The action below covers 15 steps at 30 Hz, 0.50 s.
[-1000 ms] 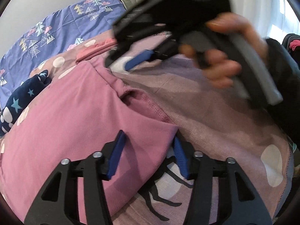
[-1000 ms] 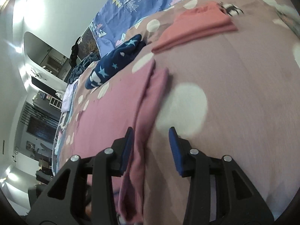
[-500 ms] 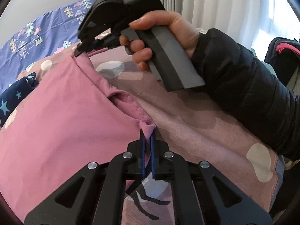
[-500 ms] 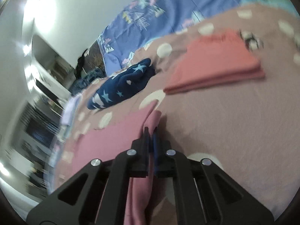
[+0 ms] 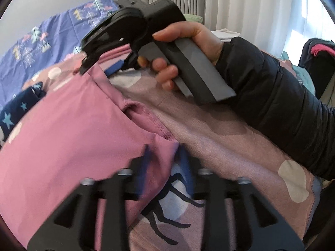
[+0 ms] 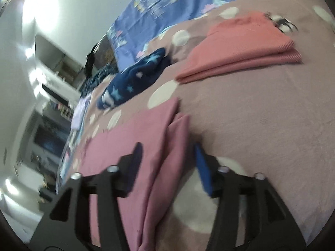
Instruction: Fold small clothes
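Done: coral garment (image 6: 240, 52) is folded, far right.
In hand: pink garment (image 5: 73, 136) is half-folded.
Left gripper (image 5: 164, 163): jaws opening, pink corner between, unpinched.
Right gripper (image 6: 167, 163): jaws opening astride pink edge.
Left: navy garment (image 6: 134, 81) is unfolded.

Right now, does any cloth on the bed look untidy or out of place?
Yes: the navy star garment lies crumpled, unlike the folded coral piece. The pink garment has one edge doubled over.

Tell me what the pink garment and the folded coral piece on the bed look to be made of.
Mauve-pink flat garment: likely soft cotton jersey, matte; the stitched hem and limp drape suggest knit fabric.
Folded coral-red rectangular garment: seemingly a ribbed or fine-textured knit, matte; faint ridges show along its folded edge, though blur leaves that uncertain.
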Motion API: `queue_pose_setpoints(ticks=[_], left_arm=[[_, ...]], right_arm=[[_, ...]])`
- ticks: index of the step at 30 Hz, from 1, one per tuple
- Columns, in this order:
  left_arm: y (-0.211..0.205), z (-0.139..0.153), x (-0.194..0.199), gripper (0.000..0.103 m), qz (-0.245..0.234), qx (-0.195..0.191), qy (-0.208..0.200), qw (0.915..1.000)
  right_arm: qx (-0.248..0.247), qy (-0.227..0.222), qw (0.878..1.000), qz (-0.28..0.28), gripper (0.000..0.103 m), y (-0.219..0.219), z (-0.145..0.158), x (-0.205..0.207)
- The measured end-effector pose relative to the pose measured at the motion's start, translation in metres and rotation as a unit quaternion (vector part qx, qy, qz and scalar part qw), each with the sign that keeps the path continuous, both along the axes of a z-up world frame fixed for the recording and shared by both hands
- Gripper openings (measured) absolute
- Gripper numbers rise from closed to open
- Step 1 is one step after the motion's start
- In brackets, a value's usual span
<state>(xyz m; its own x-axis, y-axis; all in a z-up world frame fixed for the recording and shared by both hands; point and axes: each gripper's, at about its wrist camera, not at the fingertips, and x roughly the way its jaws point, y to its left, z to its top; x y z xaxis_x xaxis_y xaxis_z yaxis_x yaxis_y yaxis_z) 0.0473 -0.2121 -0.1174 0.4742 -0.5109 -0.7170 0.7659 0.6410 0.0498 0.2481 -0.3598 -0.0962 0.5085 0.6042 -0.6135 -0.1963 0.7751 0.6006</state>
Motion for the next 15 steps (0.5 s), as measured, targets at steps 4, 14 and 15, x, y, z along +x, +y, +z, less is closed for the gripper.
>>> queue_pose_setpoints(ticks=[4, 14, 15], left_arm=[[-0.010, -0.003, -0.002, 0.040, -0.008, 0.022, -0.010, 0.9997], [-0.001, 0.012, 0.006, 0.005, -0.022, -0.029, -0.003, 0.9993], [0.000, 0.011, 0.009, 0.005, -0.023, -0.033, 0.005, 0.9992]], right_arm=[[-0.069, -0.015, 0.997, 0.021, 0.067, 0.025, 0.002, -0.002], [-0.019, -0.068, 0.997, -0.020, 0.005, 0.015, 0.031, 0.008], [-0.035, -0.085, 0.996, -0.017, 0.005, 0.018, 0.036, 0.005]])
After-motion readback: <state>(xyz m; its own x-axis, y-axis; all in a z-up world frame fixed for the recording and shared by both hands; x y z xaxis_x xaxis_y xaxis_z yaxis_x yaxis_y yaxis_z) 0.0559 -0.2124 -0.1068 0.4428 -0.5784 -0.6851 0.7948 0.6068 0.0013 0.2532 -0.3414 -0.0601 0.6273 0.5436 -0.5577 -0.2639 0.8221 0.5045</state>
